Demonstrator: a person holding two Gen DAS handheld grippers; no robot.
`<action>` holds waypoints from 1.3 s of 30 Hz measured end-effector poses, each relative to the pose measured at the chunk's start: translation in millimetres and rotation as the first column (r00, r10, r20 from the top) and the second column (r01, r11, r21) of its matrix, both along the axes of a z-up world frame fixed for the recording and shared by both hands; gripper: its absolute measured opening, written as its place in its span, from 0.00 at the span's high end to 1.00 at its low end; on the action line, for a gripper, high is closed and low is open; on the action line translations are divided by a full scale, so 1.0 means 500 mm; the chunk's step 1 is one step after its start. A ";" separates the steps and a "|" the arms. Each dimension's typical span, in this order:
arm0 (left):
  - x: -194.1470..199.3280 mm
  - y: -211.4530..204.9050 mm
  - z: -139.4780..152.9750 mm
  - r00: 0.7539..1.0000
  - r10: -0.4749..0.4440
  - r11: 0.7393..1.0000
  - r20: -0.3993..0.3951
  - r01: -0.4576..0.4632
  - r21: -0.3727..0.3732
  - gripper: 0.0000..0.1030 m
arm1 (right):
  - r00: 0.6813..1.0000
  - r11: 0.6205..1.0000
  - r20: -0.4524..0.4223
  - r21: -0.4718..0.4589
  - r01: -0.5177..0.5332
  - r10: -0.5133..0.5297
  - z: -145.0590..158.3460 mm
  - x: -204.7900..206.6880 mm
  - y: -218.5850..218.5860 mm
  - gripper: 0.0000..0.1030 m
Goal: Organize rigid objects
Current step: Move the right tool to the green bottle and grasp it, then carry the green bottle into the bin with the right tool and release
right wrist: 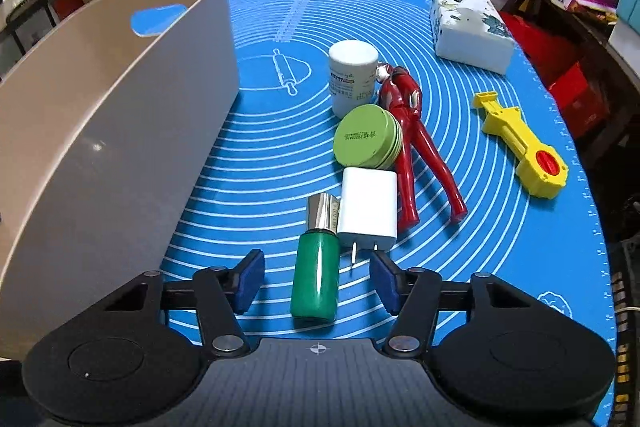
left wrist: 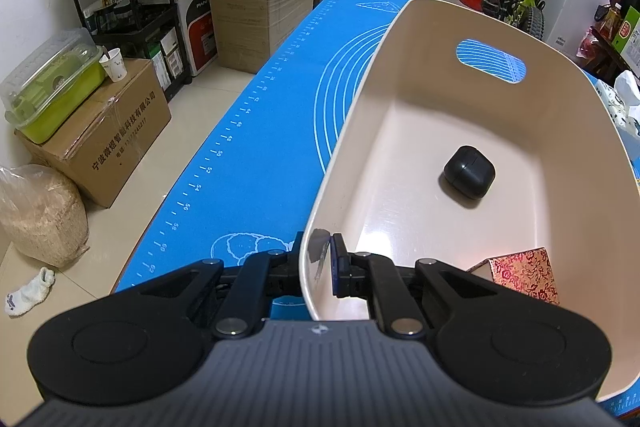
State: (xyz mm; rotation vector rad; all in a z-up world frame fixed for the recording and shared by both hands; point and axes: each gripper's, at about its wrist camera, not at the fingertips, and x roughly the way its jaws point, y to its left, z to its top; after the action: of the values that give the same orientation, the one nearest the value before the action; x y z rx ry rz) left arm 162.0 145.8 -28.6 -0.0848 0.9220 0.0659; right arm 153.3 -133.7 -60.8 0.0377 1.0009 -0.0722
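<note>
We've got the left gripper (left wrist: 318, 263) pinching the near wall of the beige bin (left wrist: 360, 115), where a black case (left wrist: 469, 172) and a red patterned box (left wrist: 524, 277) lie. Our right gripper (right wrist: 316, 281) stands spread around the green bottle (right wrist: 316, 271) lying on the blue mat (right wrist: 480, 227), pads not touching.

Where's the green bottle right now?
In the right wrist view the green bottle lies on the blue mat between the open right gripper pads, untouched, its silver cap next to the white charger.
</note>
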 end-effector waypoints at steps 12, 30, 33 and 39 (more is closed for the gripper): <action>0.001 0.001 0.001 1.000 0.000 1.000 0.000 0.000 -0.002 0.87 | 1.000 1.000 -0.026 0.025 0.017 -0.016 -0.015 0.002 0.006 0.66; 0.002 0.000 0.001 1.000 0.000 1.000 0.000 0.000 -0.001 0.87 | 0.999 0.991 0.024 0.124 0.045 -0.048 0.020 -0.022 -0.036 0.66; 0.002 0.000 0.001 1.000 0.000 1.000 0.000 0.000 -0.001 0.87 | 0.998 0.990 0.035 0.135 0.046 -0.051 0.030 -0.025 -0.041 0.66; 0.002 0.000 0.001 1.000 0.000 1.000 0.000 0.000 -0.001 0.87 | 0.997 0.988 0.051 0.146 0.042 -0.050 0.048 -0.033 -0.051 0.66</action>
State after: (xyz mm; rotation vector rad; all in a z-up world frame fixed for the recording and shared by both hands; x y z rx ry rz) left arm 162.9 145.9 -28.1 -0.0863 0.9219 0.0655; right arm 136.8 -159.1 -36.7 0.1946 0.9498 -0.0401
